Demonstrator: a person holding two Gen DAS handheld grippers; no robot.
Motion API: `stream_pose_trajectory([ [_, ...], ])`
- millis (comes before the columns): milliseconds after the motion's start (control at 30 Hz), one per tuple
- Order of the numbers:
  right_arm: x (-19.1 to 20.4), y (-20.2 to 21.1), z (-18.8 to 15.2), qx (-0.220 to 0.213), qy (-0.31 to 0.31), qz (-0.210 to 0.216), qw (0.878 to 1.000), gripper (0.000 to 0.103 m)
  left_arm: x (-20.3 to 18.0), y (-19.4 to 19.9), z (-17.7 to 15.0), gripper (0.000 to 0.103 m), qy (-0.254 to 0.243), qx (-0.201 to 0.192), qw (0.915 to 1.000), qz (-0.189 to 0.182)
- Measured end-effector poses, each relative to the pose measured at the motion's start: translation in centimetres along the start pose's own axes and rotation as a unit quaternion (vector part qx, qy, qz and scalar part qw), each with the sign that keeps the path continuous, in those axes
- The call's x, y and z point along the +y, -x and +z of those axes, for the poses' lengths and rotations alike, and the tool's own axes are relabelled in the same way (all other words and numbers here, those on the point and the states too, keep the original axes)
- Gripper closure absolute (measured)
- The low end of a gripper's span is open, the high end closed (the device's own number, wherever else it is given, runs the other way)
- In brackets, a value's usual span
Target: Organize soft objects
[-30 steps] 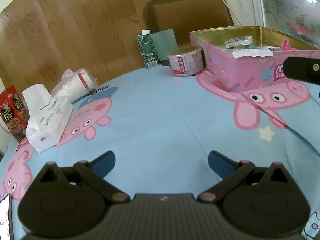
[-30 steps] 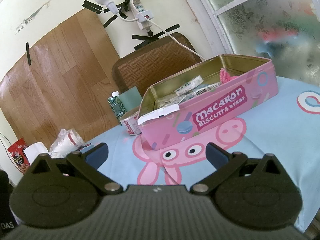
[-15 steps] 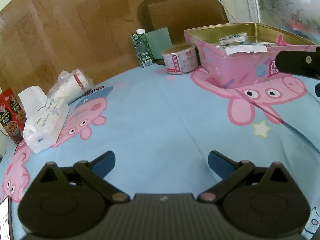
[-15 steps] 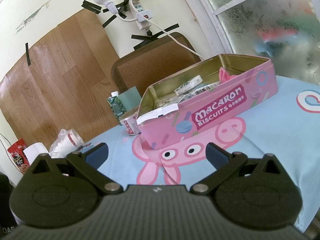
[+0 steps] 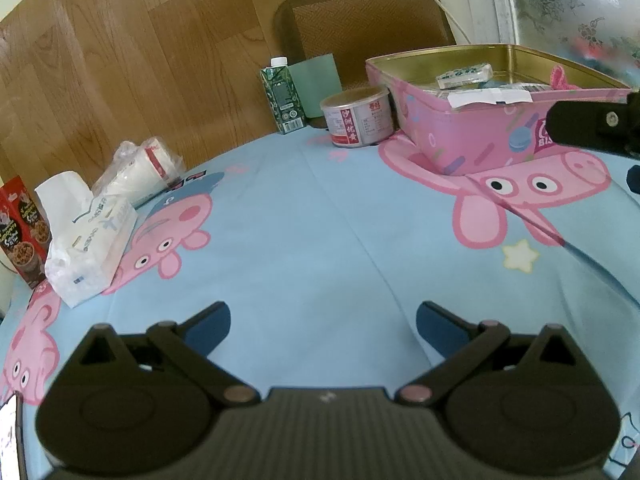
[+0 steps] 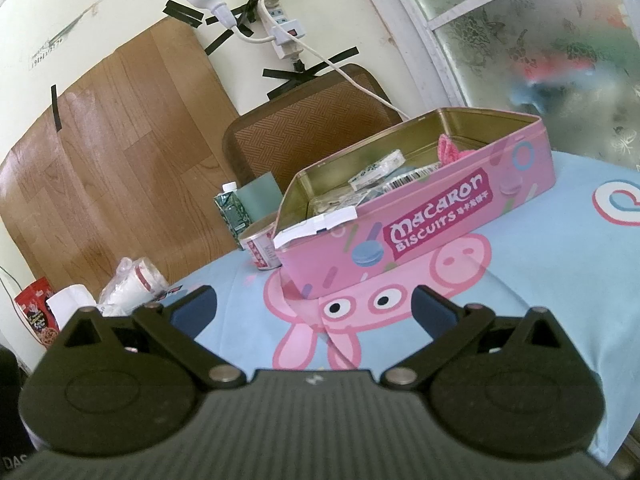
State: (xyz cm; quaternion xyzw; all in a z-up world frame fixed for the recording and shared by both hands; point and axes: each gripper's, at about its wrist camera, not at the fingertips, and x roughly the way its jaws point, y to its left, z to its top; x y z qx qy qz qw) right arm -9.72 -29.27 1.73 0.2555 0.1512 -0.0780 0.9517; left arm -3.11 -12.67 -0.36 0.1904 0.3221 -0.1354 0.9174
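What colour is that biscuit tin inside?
Gold inside the biscuit tin, pink outside; the right wrist view shows it best.

The pink biscuit tin (image 5: 472, 136) loses its right end behind the right gripper (image 5: 592, 128), itself cut off by the frame edge. Packets inside the tin (image 6: 376, 170) are too small to read. A red snack box (image 5: 20, 232) runs off the left edge.

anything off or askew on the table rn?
A white packet sticks out over the near rim of the pink biscuit tin rather than lying inside. A bagged stack of paper cups lies on its side. Nothing looks spilled or damaged.
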Motion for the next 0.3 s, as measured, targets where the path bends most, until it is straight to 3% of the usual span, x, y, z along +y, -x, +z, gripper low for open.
stream_pose_trajectory([
  [300,-0.05,-0.05,-0.01,0.0,0.002,-0.002,1.0,0.0,0.19,0.72,0.15,0.0,0.003,-0.025,0.9997,-0.009],
])
